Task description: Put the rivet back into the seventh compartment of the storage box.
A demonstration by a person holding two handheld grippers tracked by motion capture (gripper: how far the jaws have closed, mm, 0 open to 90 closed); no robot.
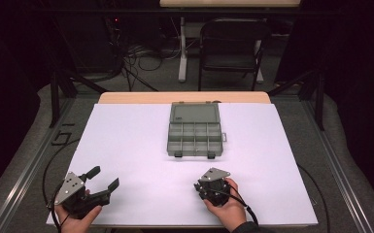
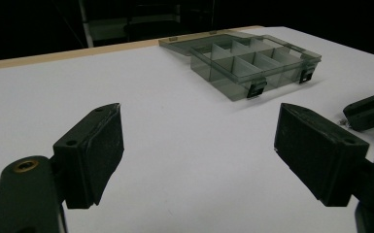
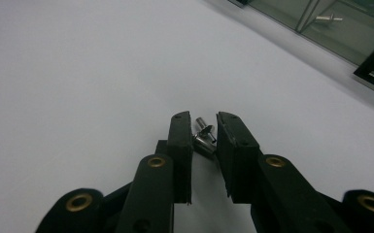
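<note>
My right gripper (image 3: 204,127) pointed down at the white table (image 1: 126,145), just in front of the compartment box (image 1: 195,132), and its jaws stood close together around a small metal screw (image 3: 203,136). The screw lay on the table between the pads; one pad looked to be against it, though I could not tell whether both pressed on it. My left gripper (image 2: 199,145) rested low near the table's front left corner, its jaws spread wide with nothing between them. The box sat open toward the far middle of the table, lid laid back, and another small screw (image 3: 329,18) lay in one of its compartments. My hands (image 1: 223,206) held both grippers at the near edge.
</note>
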